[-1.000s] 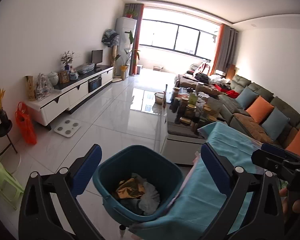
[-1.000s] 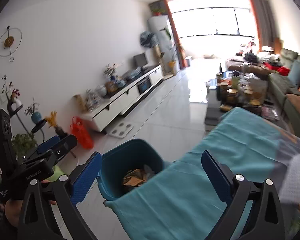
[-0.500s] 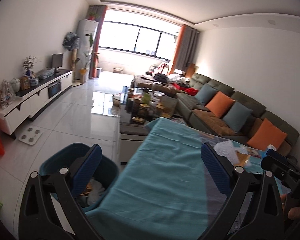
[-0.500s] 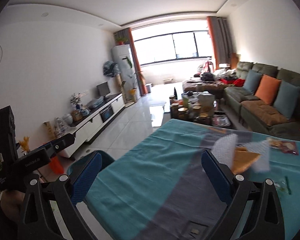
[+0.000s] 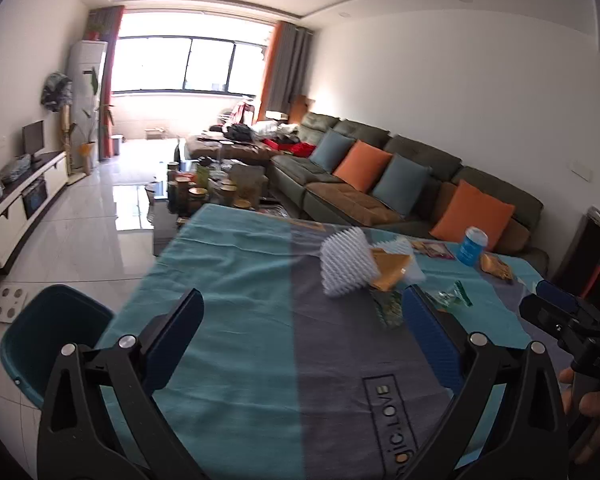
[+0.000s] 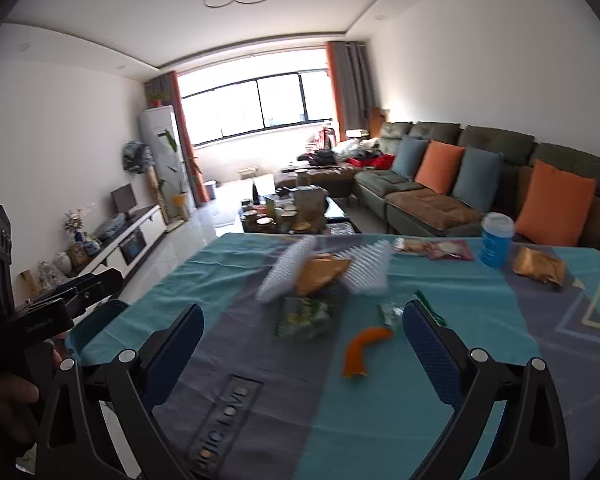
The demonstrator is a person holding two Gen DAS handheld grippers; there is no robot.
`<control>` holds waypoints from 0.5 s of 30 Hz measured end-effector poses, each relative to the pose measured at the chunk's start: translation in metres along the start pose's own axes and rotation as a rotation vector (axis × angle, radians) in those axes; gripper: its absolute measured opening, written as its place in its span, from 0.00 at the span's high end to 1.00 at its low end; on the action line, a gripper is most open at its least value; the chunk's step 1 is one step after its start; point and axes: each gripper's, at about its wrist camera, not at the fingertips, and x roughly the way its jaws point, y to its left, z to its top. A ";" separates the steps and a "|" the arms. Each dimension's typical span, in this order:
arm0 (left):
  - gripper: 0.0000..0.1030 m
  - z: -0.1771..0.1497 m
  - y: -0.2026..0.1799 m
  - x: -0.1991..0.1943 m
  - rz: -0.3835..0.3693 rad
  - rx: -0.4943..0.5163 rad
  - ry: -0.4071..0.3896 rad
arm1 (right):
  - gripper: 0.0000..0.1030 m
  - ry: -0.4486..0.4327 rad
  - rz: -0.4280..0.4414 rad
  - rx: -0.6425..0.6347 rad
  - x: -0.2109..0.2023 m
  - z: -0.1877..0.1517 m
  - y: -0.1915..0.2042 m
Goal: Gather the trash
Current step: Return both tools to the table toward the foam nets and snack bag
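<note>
Trash lies scattered on a table under a teal and grey cloth (image 5: 236, 280). White foam netting (image 5: 346, 266) wraps a brown wrapper (image 5: 392, 272); the same foam netting (image 6: 284, 276) shows in the right wrist view. Close by lie a green wrapper (image 6: 304, 316), an orange peel (image 6: 362, 350), a small clear wrapper (image 6: 390, 312), a blue cup (image 6: 496, 240) and a crumpled brown packet (image 6: 538, 268). A teal trash bin (image 5: 44, 340) stands at the table's left end. My left gripper (image 5: 300, 340) hangs open over the cloth. My right gripper (image 6: 302, 346) is open above the peel and the green wrapper.
A green sofa (image 5: 380, 184) with orange and blue cushions runs along the right wall. Beyond the table stands a cluttered coffee table (image 5: 204, 196). A white TV cabinet (image 5: 16, 200) lines the left wall, with tiled floor (image 5: 84, 232) between. A hand (image 5: 592, 408) holds the other gripper.
Both views have swung right, from the bin with trash inside to the table top. The scattered trash has come into view and the bin has slid to the left edge.
</note>
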 end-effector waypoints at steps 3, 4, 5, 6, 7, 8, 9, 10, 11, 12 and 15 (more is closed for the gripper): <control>0.05 -0.001 -0.014 0.014 -0.030 0.026 0.022 | 0.07 0.014 -0.042 0.014 0.000 -0.005 -0.018; 0.05 -0.002 -0.019 0.019 -0.036 0.036 0.025 | 0.07 0.015 -0.053 0.018 -0.003 -0.007 -0.020; 0.05 -0.001 -0.022 0.023 -0.042 0.044 0.029 | 0.07 0.021 -0.062 0.027 -0.003 -0.008 -0.025; 0.05 0.000 -0.027 0.028 -0.054 0.051 0.035 | 0.07 0.026 -0.073 0.036 -0.002 -0.009 -0.031; 0.05 0.000 -0.027 0.028 -0.062 0.054 0.037 | 0.07 0.029 -0.080 0.041 0.000 -0.009 -0.034; 0.05 0.002 -0.029 0.033 -0.066 0.058 0.041 | 0.07 0.033 -0.088 0.047 0.002 -0.009 -0.039; 0.05 0.003 -0.032 0.039 -0.072 0.061 0.045 | 0.07 0.038 -0.095 0.053 0.006 -0.009 -0.044; 0.05 0.005 -0.034 0.046 -0.081 0.060 0.050 | 0.07 0.043 -0.100 0.057 0.009 -0.007 -0.047; 0.05 0.006 -0.036 0.052 -0.083 0.061 0.052 | 0.07 0.050 -0.107 0.062 0.014 -0.006 -0.053; 0.05 0.008 -0.038 0.057 -0.083 0.064 0.053 | 0.07 0.057 -0.111 0.064 0.019 -0.005 -0.057; 0.05 0.012 -0.042 0.078 -0.083 0.073 0.073 | 0.07 0.096 -0.126 0.080 0.038 0.000 -0.069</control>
